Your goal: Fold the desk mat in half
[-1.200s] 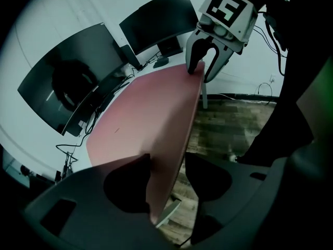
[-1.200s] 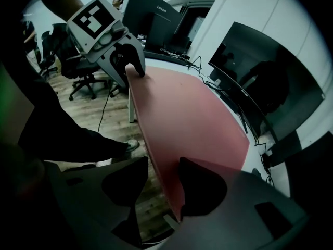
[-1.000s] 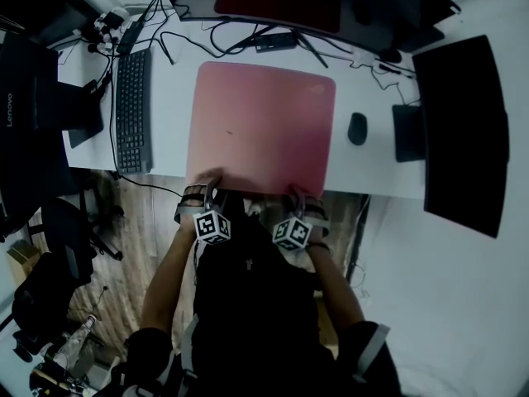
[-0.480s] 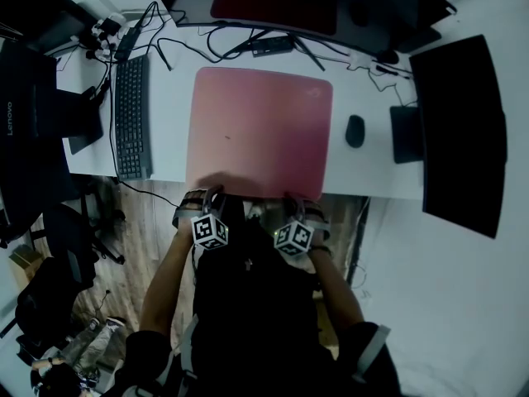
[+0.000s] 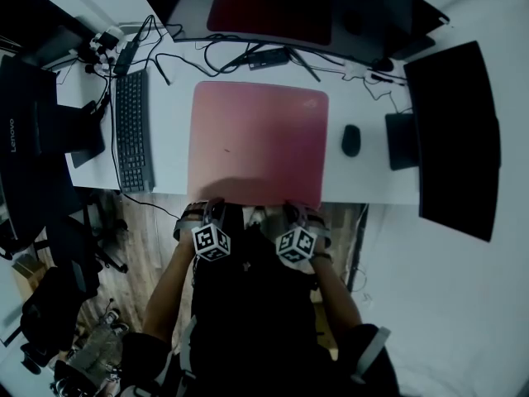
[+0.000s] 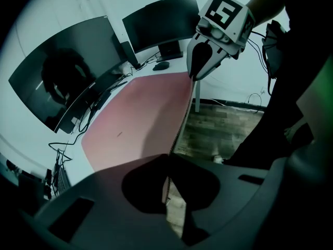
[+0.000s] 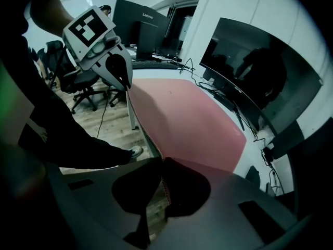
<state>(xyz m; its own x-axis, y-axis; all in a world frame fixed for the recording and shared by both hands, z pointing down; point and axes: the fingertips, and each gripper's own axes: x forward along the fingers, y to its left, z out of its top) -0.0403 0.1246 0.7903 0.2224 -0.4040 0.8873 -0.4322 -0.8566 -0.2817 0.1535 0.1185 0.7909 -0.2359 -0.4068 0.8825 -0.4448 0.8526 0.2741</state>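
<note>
Since a second before: both my jaws had just been closing.
Left gripper (image 5: pixel 213 211): pinched the near-left corner of the pink rectangular soft desk mat (image 5: pixel 258 139).
Right gripper (image 5: pixel 293 211): pinched the near-right corner, for an even fold.
Beyond: the mat lay flat on the white desk (image 5: pixel 169 151).

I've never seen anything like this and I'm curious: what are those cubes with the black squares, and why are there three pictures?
There is no robot here. A person holds a pinching tool in each hand, and the cubes are part of those tools. The head view comes from a camera on the person's head, looking down. The other two views come from cameras riding on each tool. On the white desk lie a pink desk mat, a keyboard and a mouse, with dark monitors beside them. The left tool and the right tool have just been closing, and each now pinches the mat's near edge.
</note>
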